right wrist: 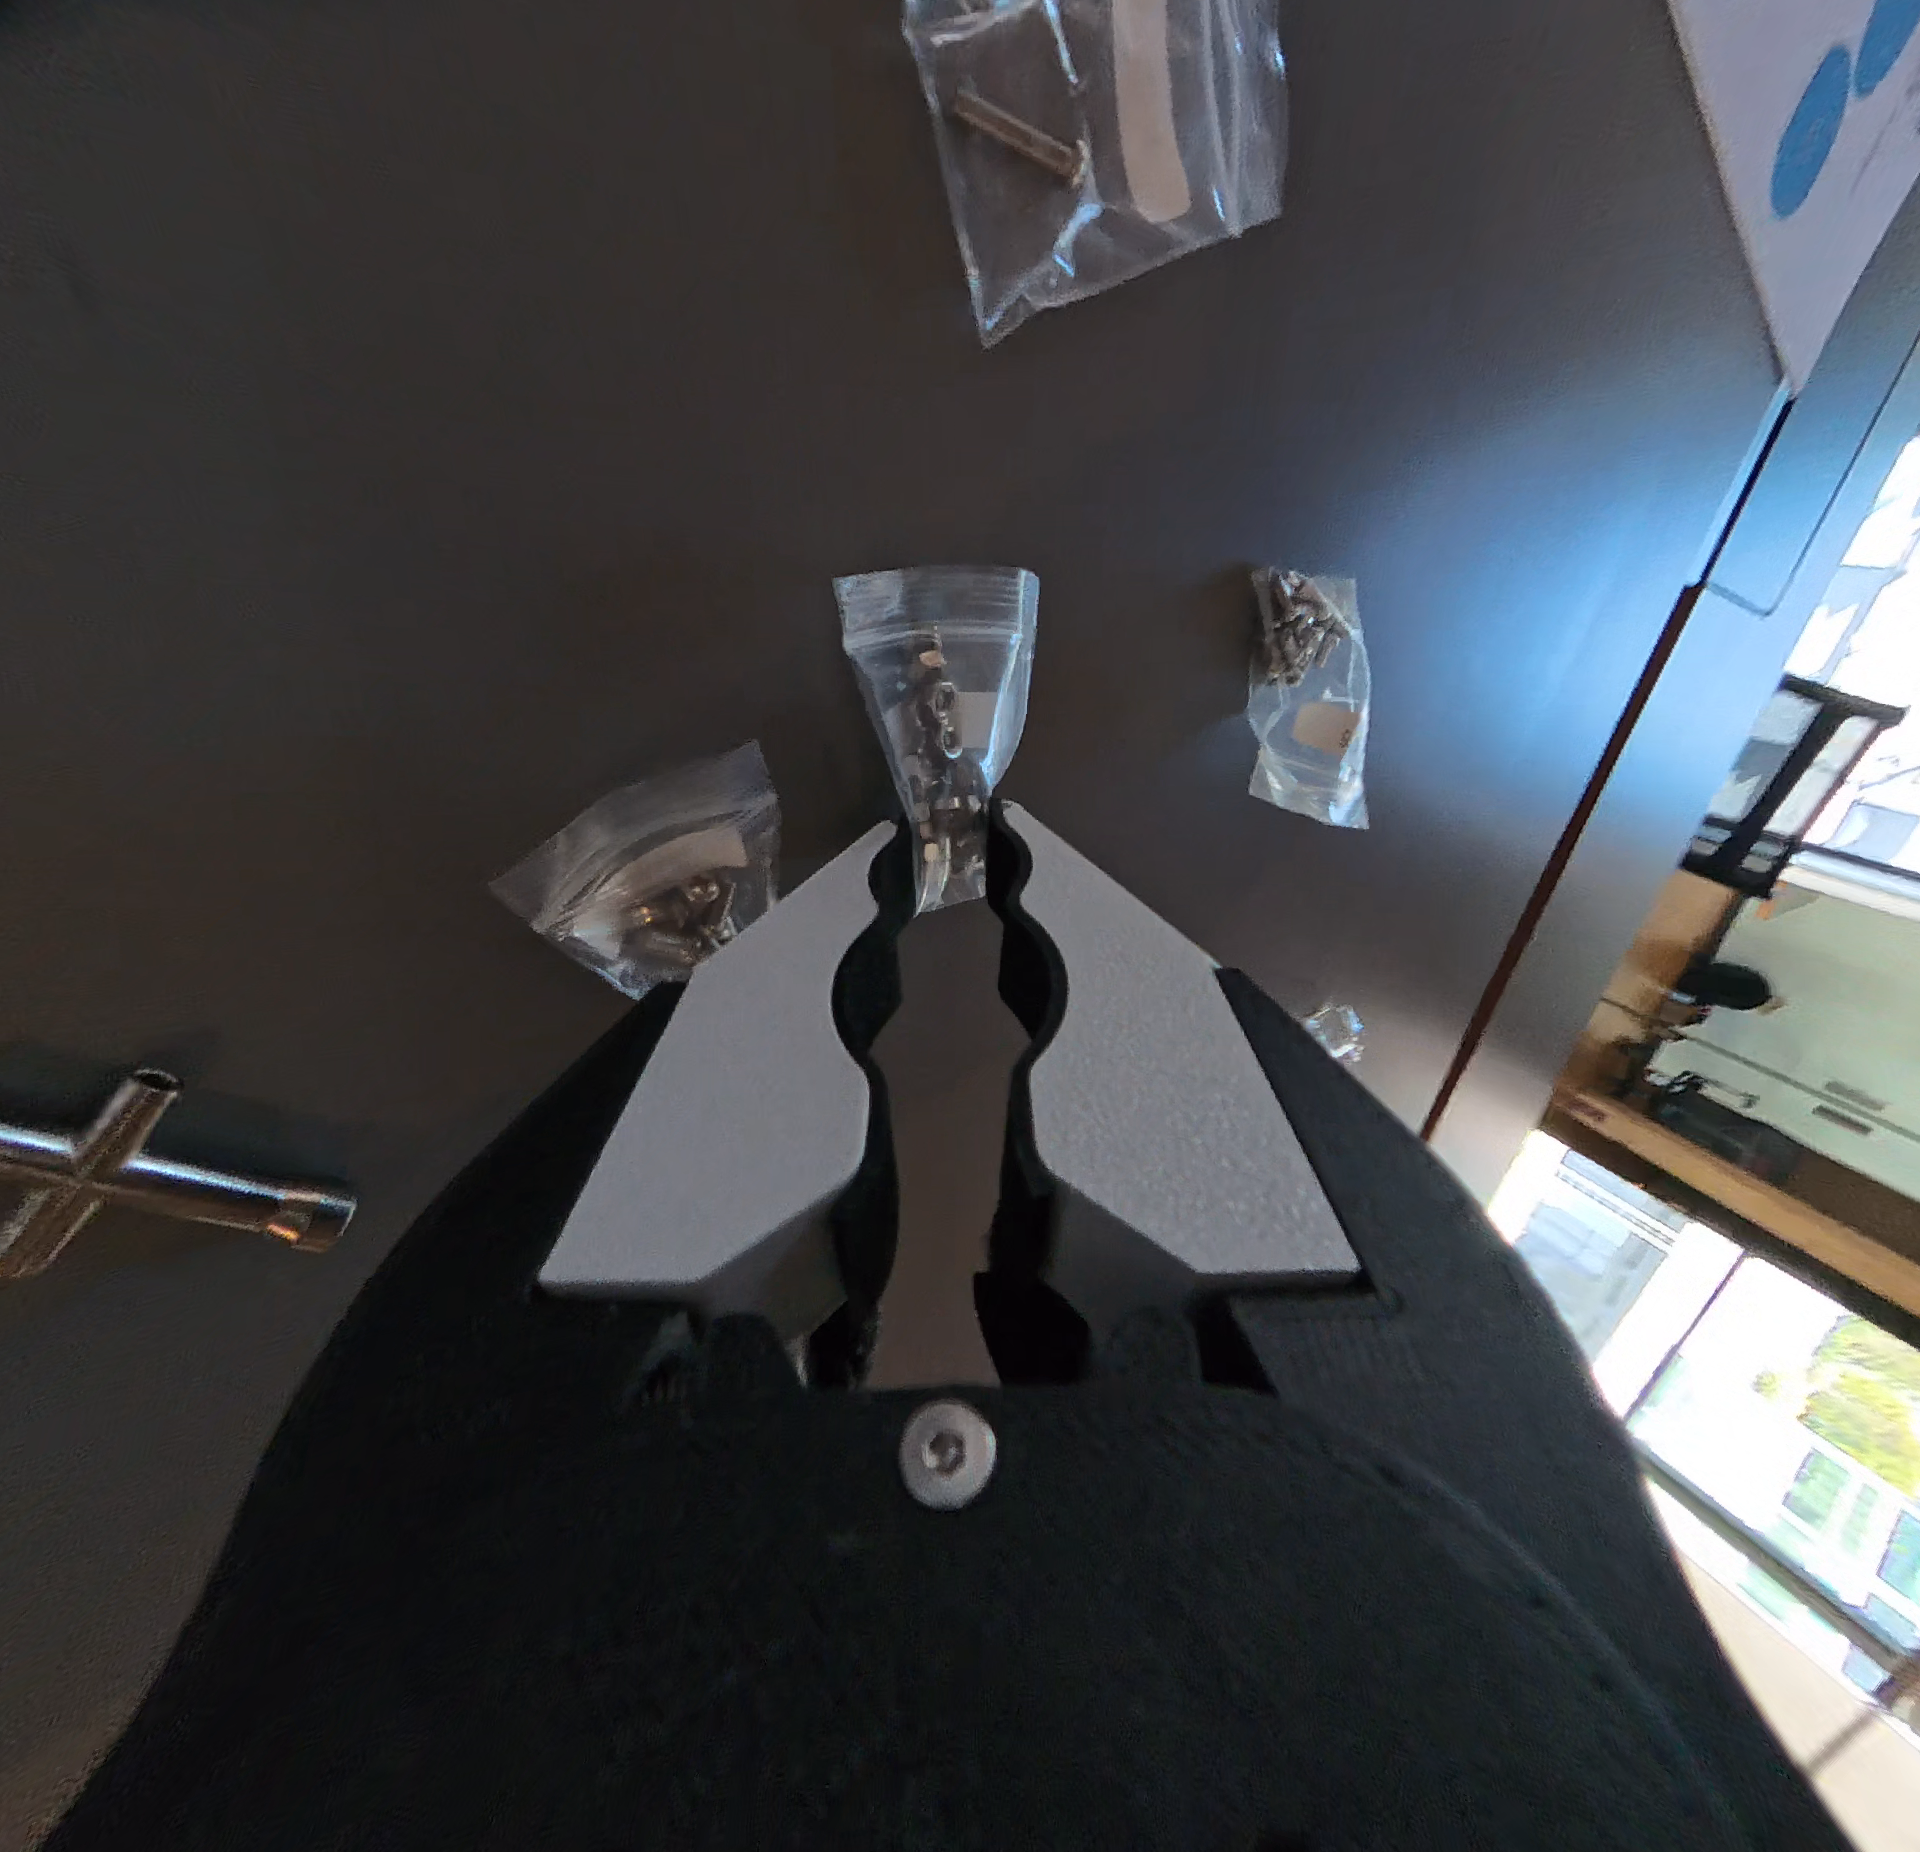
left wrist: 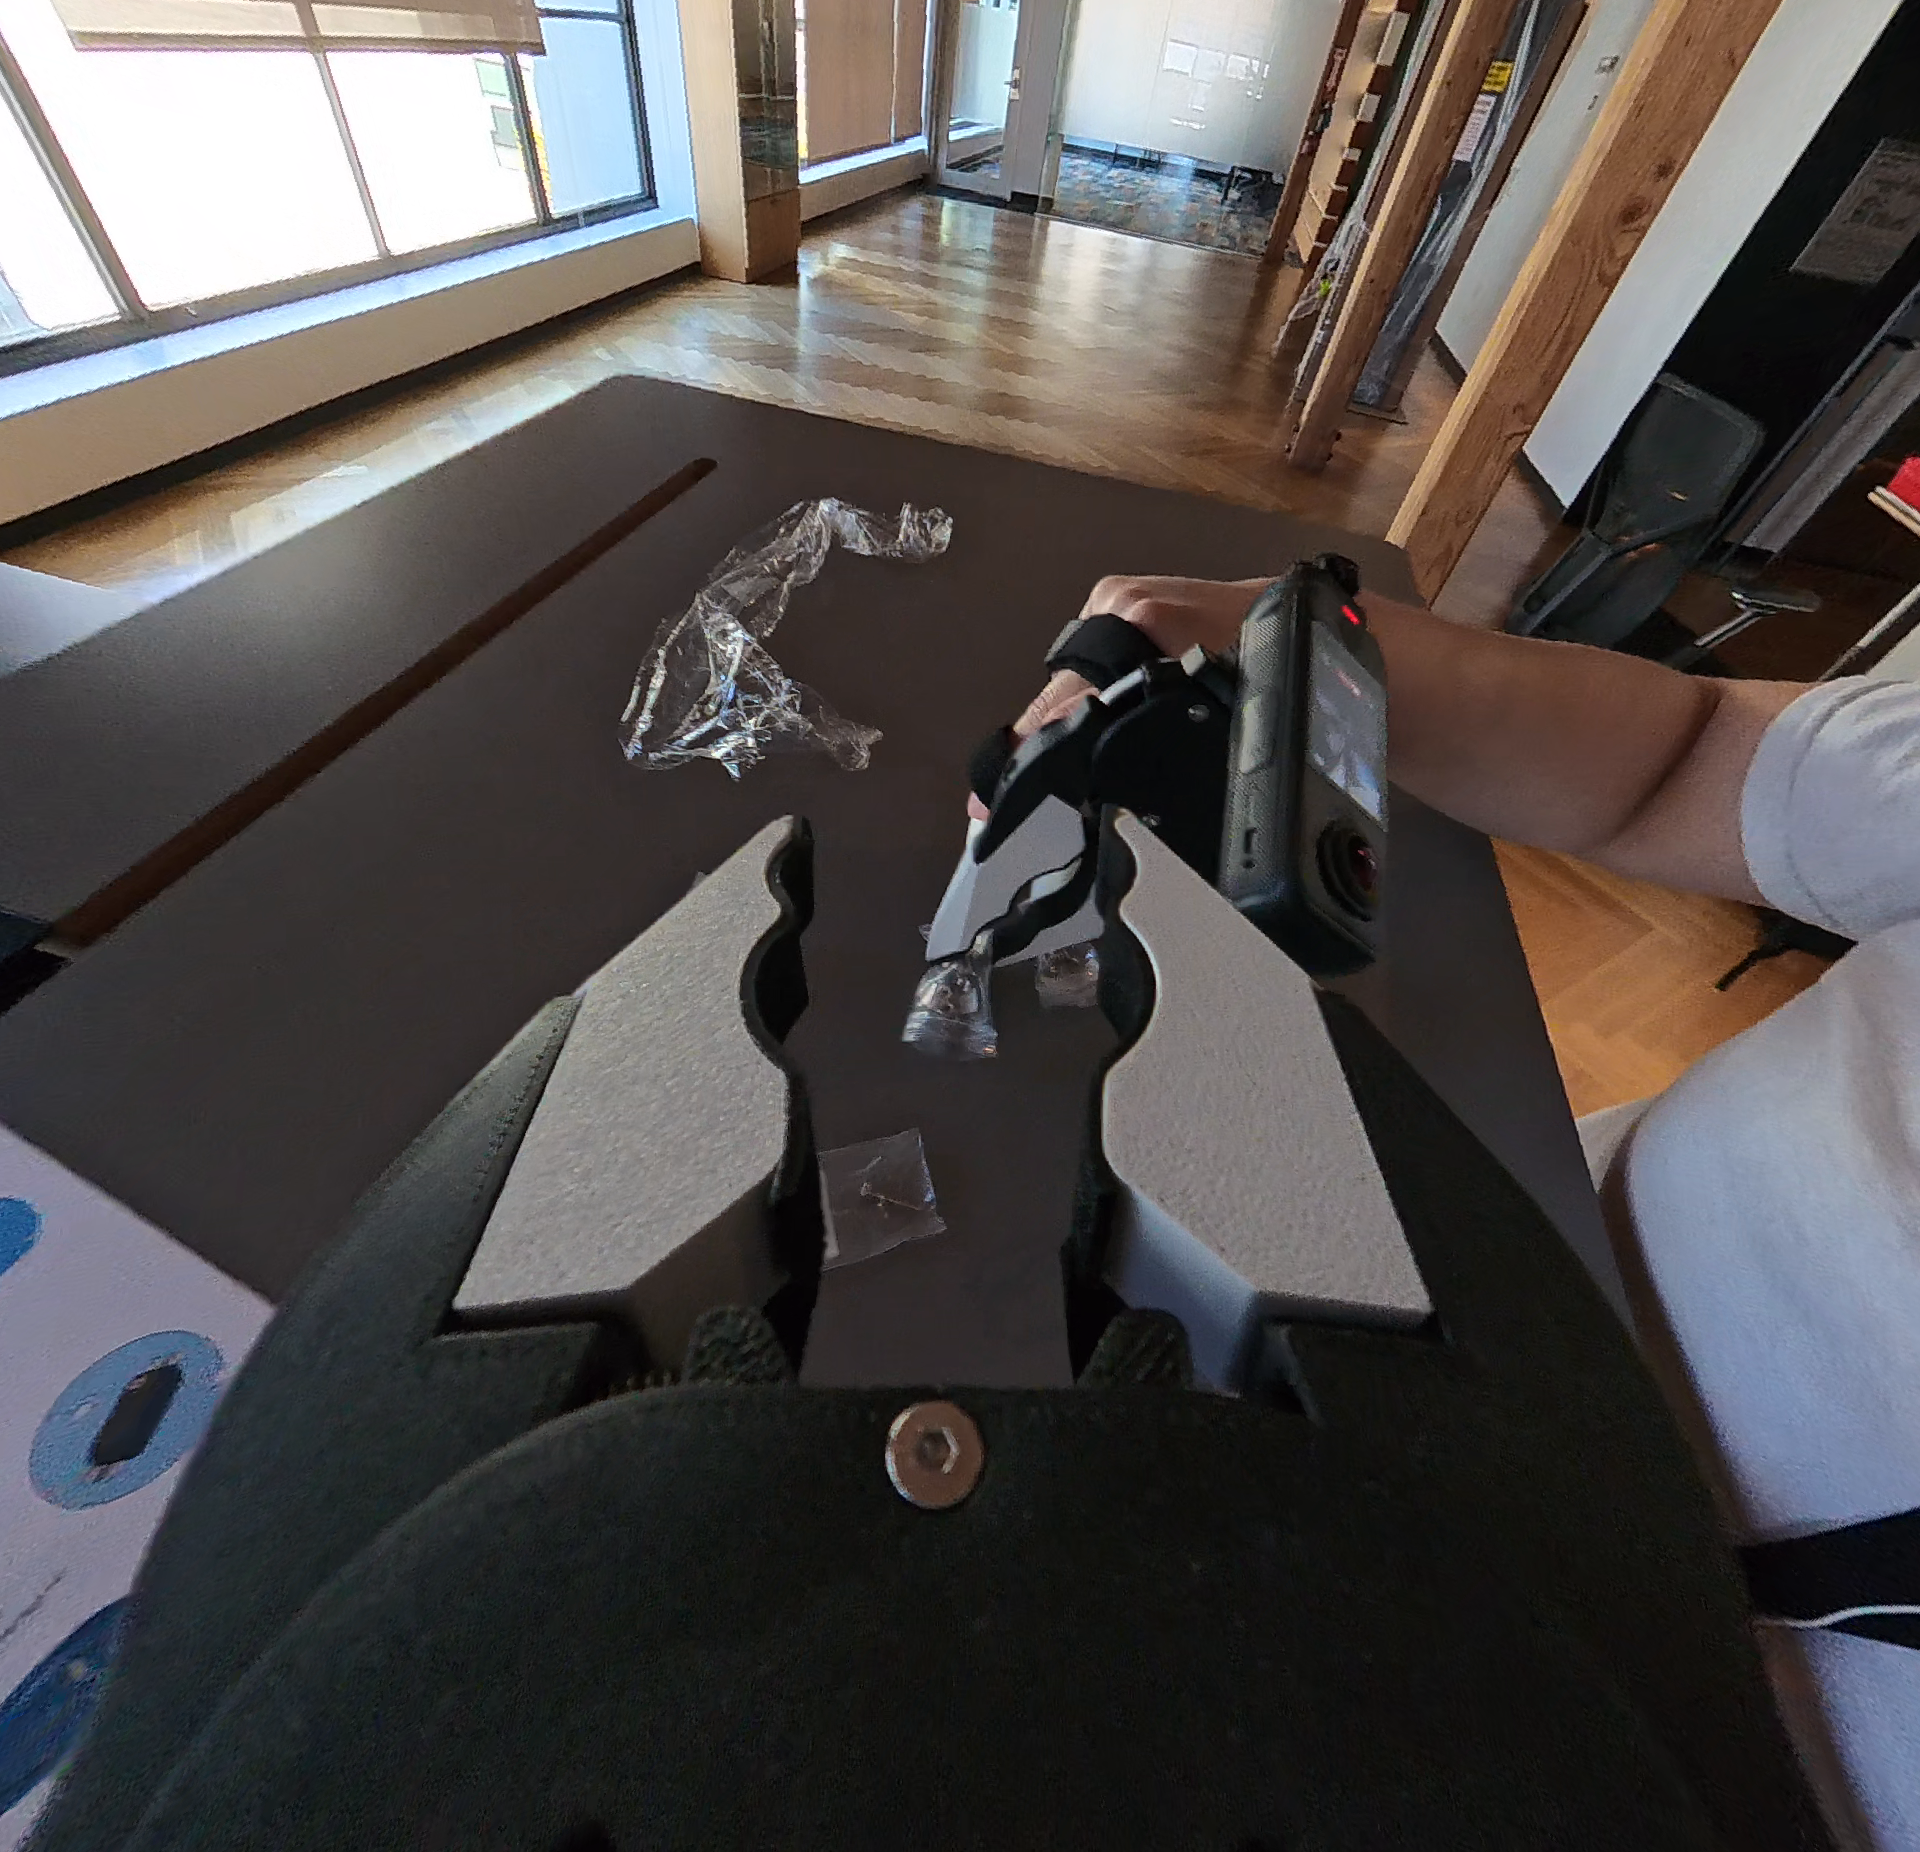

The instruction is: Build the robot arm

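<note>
My right gripper (right wrist: 943, 823) is clamped at its very tips on the lower end of a small clear zip bag of screws (right wrist: 938, 706), the dark pads pinching the plastic while the wider part of the jaws behind stays parted; the bag's sealed top fans out beyond the tips, lifted off the dark table (right wrist: 416, 400). Seen from my left side, that same right gripper (left wrist: 961, 955) points down with the pinched bag (left wrist: 951, 1002) hanging under it, just clear of the table (left wrist: 416, 867). My left gripper (left wrist: 961, 846) stands wide apart and holds nothing, hovering over the tabletop, and a flat clear bag with a few tiny parts (left wrist: 881, 1194) lies on the table between its fingers, nearer the base. Taking the pinched bag as my mark: to its left and slightly nearer me lies another small bag of screws (right wrist: 655, 893), partly under my left finger; to its right, apart from it, a third small bag of screws (right wrist: 1309, 696); well beyond it, a larger clear bag with one long bolt (right wrist: 1091, 129). Far left of it, near me, rests a metal cross-shaped socket wrench (right wrist: 156, 1174). In the left view a crumpled strip of clear plastic wrap (left wrist: 758, 639) lies beyond the pinched bag, well apart, and a white box with blue circles (left wrist: 94, 1387) sits at the table's near left edge.
</note>
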